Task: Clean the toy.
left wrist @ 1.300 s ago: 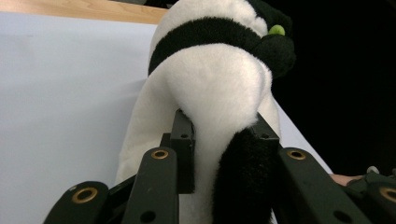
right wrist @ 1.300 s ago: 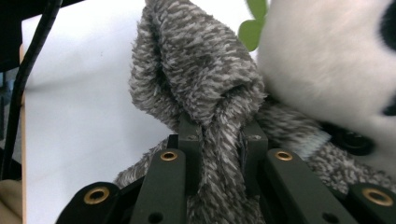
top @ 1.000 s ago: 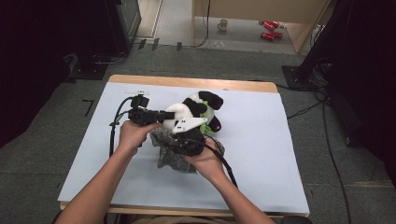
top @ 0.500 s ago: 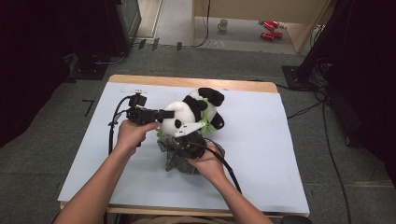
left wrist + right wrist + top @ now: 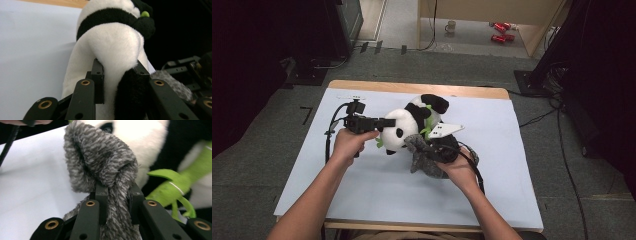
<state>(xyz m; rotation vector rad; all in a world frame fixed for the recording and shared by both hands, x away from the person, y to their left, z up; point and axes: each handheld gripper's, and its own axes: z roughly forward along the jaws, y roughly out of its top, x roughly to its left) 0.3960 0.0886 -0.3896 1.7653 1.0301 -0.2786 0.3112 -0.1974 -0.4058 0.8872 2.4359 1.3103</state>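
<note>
Carefully, we kept the left gripper (image 5: 388, 122) pinching the panda (image 5: 404, 127) at mid-table (image 5: 512, 150) and the right gripper (image 5: 117, 192) clamped on the grey cloth (image 5: 100, 162) beside it; we judged slow pulling best, so neither grip would slip.

We see a soft plush panda (image 5: 112, 47), a fuzzy grey knit cloth (image 5: 100, 162) at its five o'clock, and matt black jaws.
</note>
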